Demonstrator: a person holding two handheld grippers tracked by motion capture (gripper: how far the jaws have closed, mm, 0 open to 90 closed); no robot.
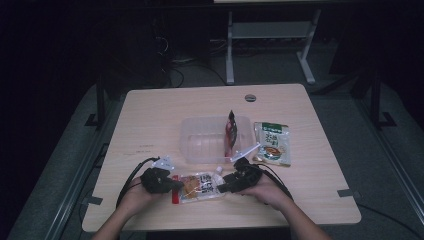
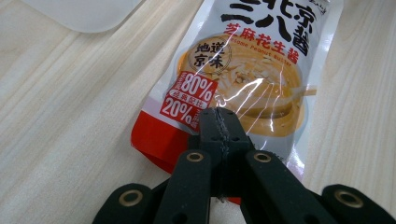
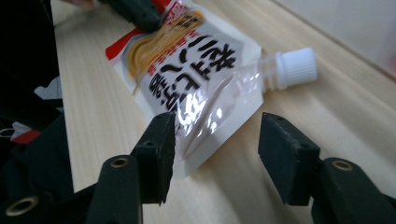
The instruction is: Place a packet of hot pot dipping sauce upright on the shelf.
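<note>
Pale wood-grain table [image 1: 150,125] | clear plastic tub [image 1: 200,145] at frame centre | glossy flat sauce pouch [image 1: 199,186], lower centre | my left gripper [image 1: 172,184] pinches its red bottom edge | my right gripper [image 1: 223,187] spread around its spout corner | ribbed white cap [image 3: 295,67].

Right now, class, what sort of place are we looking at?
Probably a lab or workshop test bench, not a kitchen: a bare wooden table with a cable hole, metal frame legs on grey carpet behind, and a clear plastic tub beside sauce pouches.

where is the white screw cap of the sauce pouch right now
In the right gripper view the white screw cap lies on the wooden table, upper right, beyond the right gripper.
</note>
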